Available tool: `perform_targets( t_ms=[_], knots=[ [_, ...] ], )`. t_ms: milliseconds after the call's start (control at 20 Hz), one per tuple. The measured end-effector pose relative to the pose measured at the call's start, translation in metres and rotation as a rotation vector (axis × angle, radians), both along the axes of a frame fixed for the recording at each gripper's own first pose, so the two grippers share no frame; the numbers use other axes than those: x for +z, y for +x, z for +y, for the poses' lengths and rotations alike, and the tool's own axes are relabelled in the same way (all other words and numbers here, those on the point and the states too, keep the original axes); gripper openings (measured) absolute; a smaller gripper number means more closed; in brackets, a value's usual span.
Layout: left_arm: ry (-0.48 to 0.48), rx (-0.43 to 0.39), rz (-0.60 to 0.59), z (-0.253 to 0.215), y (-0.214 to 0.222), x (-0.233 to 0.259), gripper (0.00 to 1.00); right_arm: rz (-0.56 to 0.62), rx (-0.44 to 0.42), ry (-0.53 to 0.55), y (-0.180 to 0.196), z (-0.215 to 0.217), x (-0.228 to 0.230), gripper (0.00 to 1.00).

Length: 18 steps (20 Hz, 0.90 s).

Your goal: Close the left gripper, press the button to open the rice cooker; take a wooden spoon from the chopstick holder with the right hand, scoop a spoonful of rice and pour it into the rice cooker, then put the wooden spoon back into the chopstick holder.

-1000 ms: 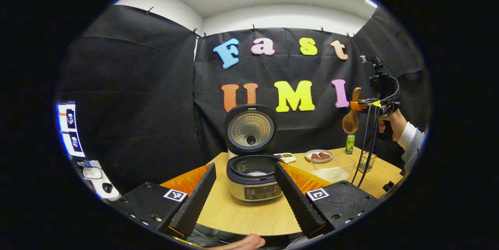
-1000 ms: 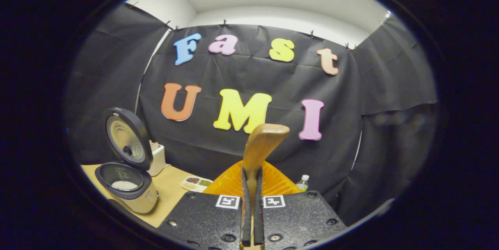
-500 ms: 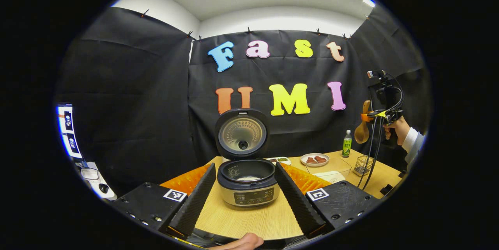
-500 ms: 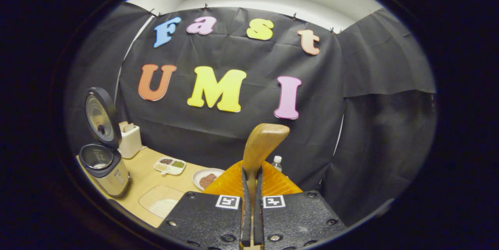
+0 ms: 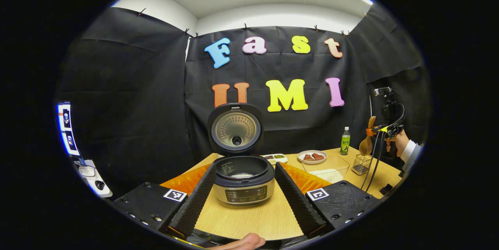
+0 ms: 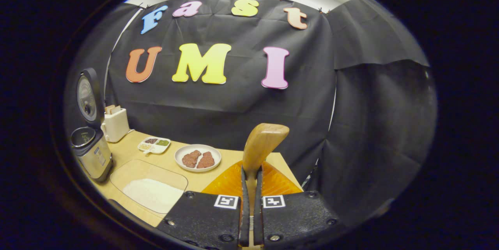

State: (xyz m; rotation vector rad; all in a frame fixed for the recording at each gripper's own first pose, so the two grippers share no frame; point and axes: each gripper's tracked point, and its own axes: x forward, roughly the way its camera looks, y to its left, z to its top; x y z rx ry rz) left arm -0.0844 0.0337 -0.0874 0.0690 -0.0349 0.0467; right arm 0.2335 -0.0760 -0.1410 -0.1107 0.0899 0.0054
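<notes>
Right tool (image 6: pixel 249 187) clamps the wooden spoon (image 6: pixel 262 146) upright, bowl hanging down above the chopstick holder (image 5: pixel 361 164)

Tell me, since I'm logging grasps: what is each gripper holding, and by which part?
The right gripper is shut on the wooden spoon, gripping its handle, bowl hanging down. The left gripper is open and holds nothing.

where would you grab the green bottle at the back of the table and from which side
Grip the green bottle around its straight body below the cap, coming in level from the front, the open table side. It stands upright against the booth wall, so the back is blocked. The plate sits to one side and the chopstick holder to the other.
</notes>
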Motion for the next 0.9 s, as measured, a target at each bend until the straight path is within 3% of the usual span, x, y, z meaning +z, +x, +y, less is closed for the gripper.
perform_targets(
  t_ms=[350,450,650,700,900],
  knots=[
    [-0.014,0.005,-0.01,-0.005,0.002,0.003,0.96,0.117,-0.003,0.105,0.022,-0.009,-0.069,0.11],
    [-0.012,0.011,-0.007,-0.003,0.005,0.003,0.96,0.14,0.0,0.117,0.025,-0.009,-0.077,0.11],
    [0.003,0.032,0.013,-0.004,0.013,-0.001,0.96,0.071,-0.004,0.098,0.021,-0.014,-0.058,0.2],
    [0.012,0.036,0.015,-0.004,0.013,-0.003,0.96,0.048,-0.019,0.093,0.019,-0.019,-0.049,0.28],
    [0.031,0.033,0.027,-0.009,0.02,-0.004,0.96,-0.013,-0.054,0.035,0.005,-0.024,-0.022,0.75]
  ],
)
